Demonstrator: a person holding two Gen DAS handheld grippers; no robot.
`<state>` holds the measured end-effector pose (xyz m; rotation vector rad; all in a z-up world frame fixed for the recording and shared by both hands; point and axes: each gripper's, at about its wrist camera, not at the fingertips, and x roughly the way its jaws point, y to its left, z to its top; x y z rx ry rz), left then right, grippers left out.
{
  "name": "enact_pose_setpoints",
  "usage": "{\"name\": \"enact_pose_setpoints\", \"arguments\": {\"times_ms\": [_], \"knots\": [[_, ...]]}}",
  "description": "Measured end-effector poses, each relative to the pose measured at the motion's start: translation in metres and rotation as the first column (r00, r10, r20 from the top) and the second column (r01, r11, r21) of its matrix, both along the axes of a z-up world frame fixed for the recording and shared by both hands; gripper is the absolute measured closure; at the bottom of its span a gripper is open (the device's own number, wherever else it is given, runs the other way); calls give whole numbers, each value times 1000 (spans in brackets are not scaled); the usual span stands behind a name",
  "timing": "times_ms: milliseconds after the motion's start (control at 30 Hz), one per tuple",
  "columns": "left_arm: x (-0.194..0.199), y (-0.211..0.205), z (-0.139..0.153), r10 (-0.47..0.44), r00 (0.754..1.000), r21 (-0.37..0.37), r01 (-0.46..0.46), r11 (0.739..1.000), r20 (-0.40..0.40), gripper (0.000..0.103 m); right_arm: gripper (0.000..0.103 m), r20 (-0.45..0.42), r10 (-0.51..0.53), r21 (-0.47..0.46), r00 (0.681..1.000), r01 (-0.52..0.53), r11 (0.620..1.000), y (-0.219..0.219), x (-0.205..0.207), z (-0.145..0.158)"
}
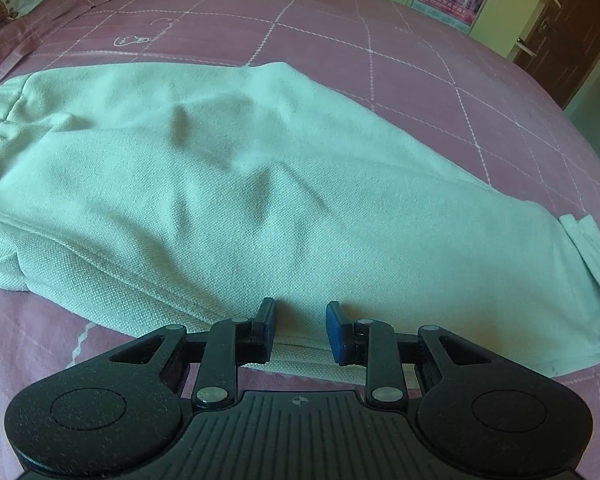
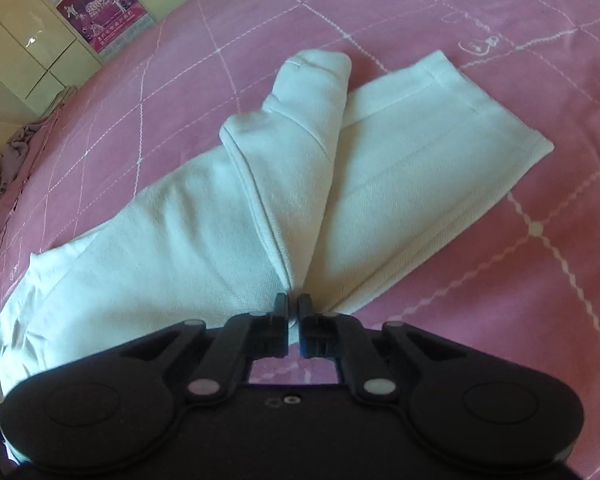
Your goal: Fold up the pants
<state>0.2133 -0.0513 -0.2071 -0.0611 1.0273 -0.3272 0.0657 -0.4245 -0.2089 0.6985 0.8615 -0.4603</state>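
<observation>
Pale white-green pants [image 1: 228, 184] lie across a pink bed, waistband at the left in the left wrist view. My left gripper [image 1: 300, 330] is open, its jaws either side of the pants' near edge, fabric between them. In the right wrist view the pants [image 2: 180, 240] stretch left, and the two leg ends spread apart beyond the fingers. My right gripper [image 2: 293, 308] is shut on the near edge of the pants, where the fabric bunches into a pinch. One leg end [image 2: 300, 120] is lifted and folded over the other [image 2: 432, 152].
The pink bedspread [image 1: 380, 40] with a white grid pattern covers the whole bed. A patterned pillow [image 1: 0, 8] lies at the far left. Cream wardrobe doors with pink posters [image 2: 40, 40] and a brown door [image 1: 572, 32] stand beyond the bed.
</observation>
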Motion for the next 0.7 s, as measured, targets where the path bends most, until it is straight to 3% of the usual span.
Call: {"name": "enact_pose_setpoints", "arguments": {"times_ms": [33,67,133,167,367,400,433,467,533,600,667,700], "knots": [[0,-1,0,4,1000,-1,-4,1000,-2,74,76,1,8,-37,1000,-8,999,1,4,7],[1,-1,0,6,1000,-5,-6,1000,-4,74,69,7,18,-83,1000,-17,996,2,8,15],[2,-3,0,11,1000,-1,-11,1000,-4,74,38,16,35,-170,999,-32,985,4,18,30],[2,-3,0,11,1000,2,-11,1000,-3,74,34,-5,53,-229,999,-52,972,5,28,34],[0,-3,-1,20,1000,4,-20,1000,2,74,40,-192,155,-388,969,-220,895,17,93,16],[0,-3,-1,20,1000,6,-20,1000,3,74,57,-230,160,-421,960,-246,873,21,101,11],[0,-3,-1,19,1000,8,-19,1000,4,74,84,-250,156,-450,955,-258,855,23,107,8],[-1,-3,0,19,1000,9,-19,1000,4,74,92,-244,153,-462,958,-253,850,19,108,8],[0,-3,0,16,1000,10,-16,1000,4,74,94,-137,130,-433,982,-178,884,3,95,25],[0,-3,0,12,1000,10,-12,1000,4,74,94,35,51,-356,998,-35,934,-19,63,51],[0,-3,0,7,1000,13,-7,1000,5,74,94,152,-25,-220,988,58,974,-43,25,60],[0,-4,0,2,1000,18,-2,1000,8,74,94,159,-59,-158,985,84,984,-50,6,53]]}}
